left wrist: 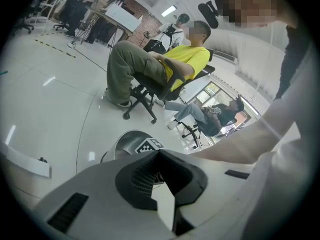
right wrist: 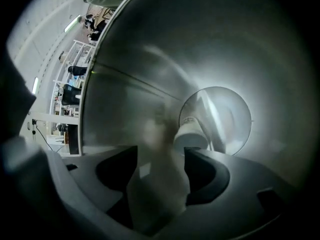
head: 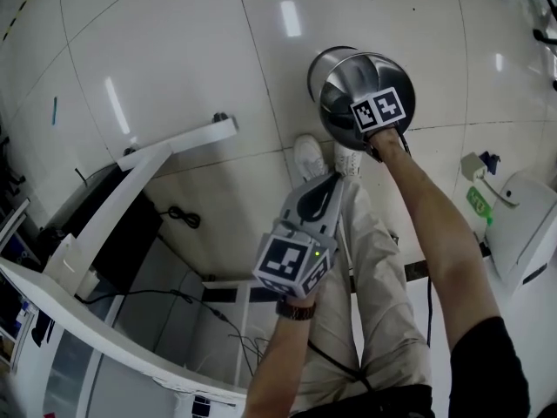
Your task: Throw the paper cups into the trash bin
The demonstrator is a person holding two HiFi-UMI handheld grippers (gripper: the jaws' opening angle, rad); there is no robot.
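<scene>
A round metal trash bin [head: 341, 64] stands on the white floor just past my feet. My right gripper [head: 376, 111] reaches down into its mouth, so its fingertips are hidden in the head view. In the right gripper view the jaws [right wrist: 157, 169] stand wide inside the bin [right wrist: 150, 59]. A pale, blurred paper cup [right wrist: 156, 184] lies loose between them, and another white paper cup [right wrist: 192, 134] rests at the bottom. My left gripper [head: 329, 184] is shut and empty, held above my legs short of the bin [left wrist: 125, 140].
A white desk [head: 104, 225] with cables [head: 178, 216] beneath it is at the left. A white machine [head: 522, 225] stands at the right. In the left gripper view, people sit on office chairs [left wrist: 145, 91] beyond the bin.
</scene>
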